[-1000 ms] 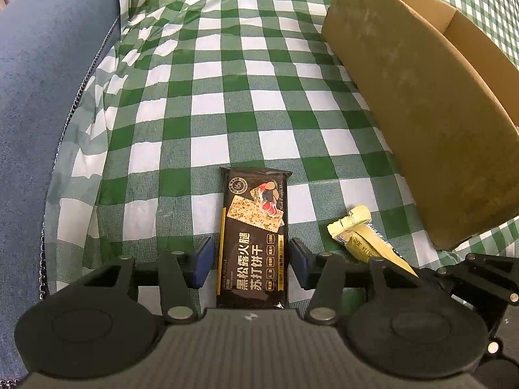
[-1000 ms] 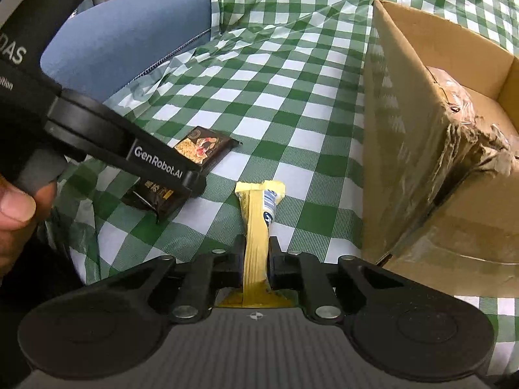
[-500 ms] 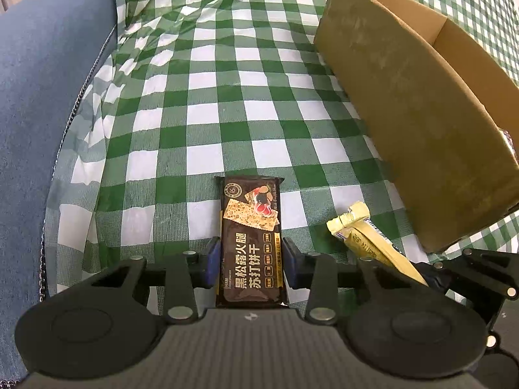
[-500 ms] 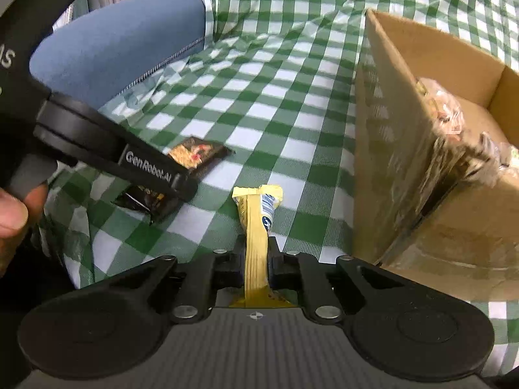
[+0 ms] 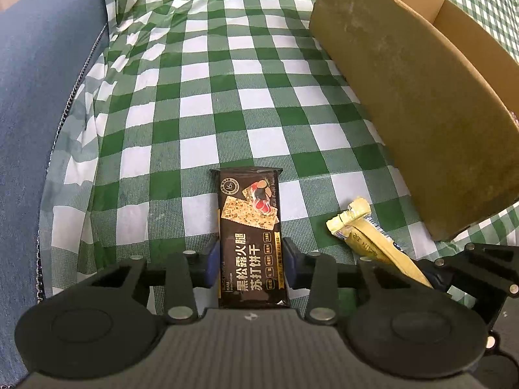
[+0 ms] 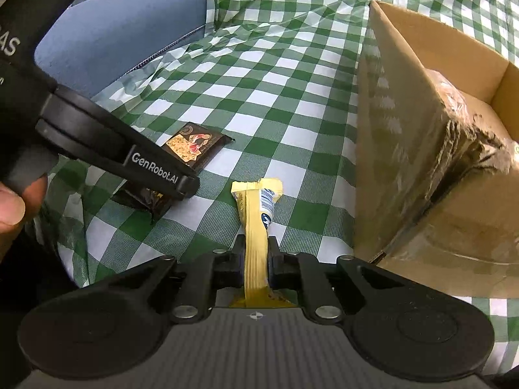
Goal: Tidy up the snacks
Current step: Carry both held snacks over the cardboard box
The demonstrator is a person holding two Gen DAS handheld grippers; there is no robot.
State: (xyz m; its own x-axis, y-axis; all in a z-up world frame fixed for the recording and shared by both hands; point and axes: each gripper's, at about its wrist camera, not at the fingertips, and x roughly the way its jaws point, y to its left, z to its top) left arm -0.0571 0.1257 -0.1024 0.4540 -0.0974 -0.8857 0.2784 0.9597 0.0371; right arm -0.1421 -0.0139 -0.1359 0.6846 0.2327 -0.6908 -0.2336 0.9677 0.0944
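Left wrist view: the left gripper (image 5: 249, 261) is clamped on the black cracker packet (image 5: 250, 236); the right gripper (image 6: 256, 259) pinches the yellow snack bar (image 6: 256, 223) beside the cardboard box (image 6: 402, 149).

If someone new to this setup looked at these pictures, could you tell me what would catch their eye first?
Most striking are the two snacks, each held in a gripper low in its wrist view: the left gripper is closed on a dark cracker packet, the right gripper pinches a yellow snack bar. Next comes the open cardboard box standing to the right on the green-checked tablecloth.
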